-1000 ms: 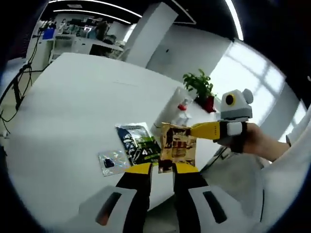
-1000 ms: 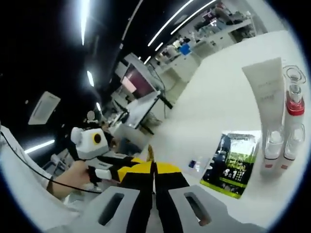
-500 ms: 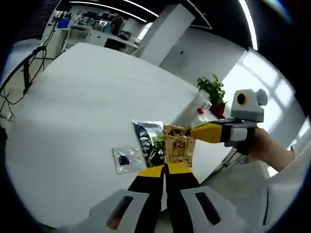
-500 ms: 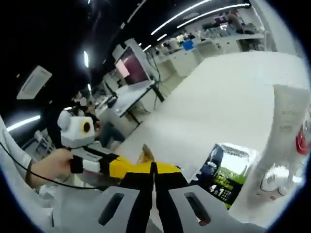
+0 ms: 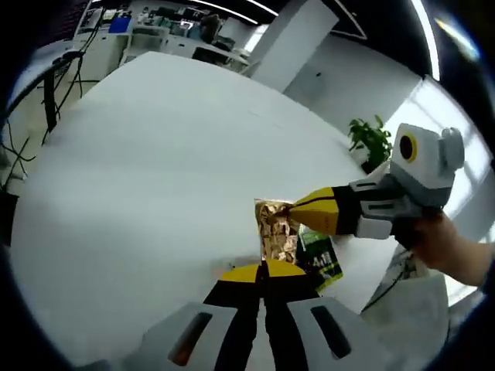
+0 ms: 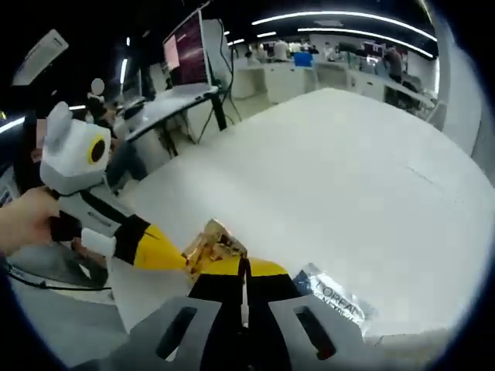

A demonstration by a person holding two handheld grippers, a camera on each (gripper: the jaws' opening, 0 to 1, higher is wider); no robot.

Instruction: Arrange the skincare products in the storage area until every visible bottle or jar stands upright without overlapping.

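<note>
Above the white worktop (image 5: 139,154), left tool (image 5: 264,268) and right tool (image 6: 243,265) both clamp the gold sachet (image 5: 277,232), green sachet (image 5: 321,259) at 3 o'clock. Judged mid-transfer; next, one tool must release.

A white table (image 5: 147,147) carries a green sachet (image 5: 319,259) and a silver sachet (image 6: 329,294).
</note>
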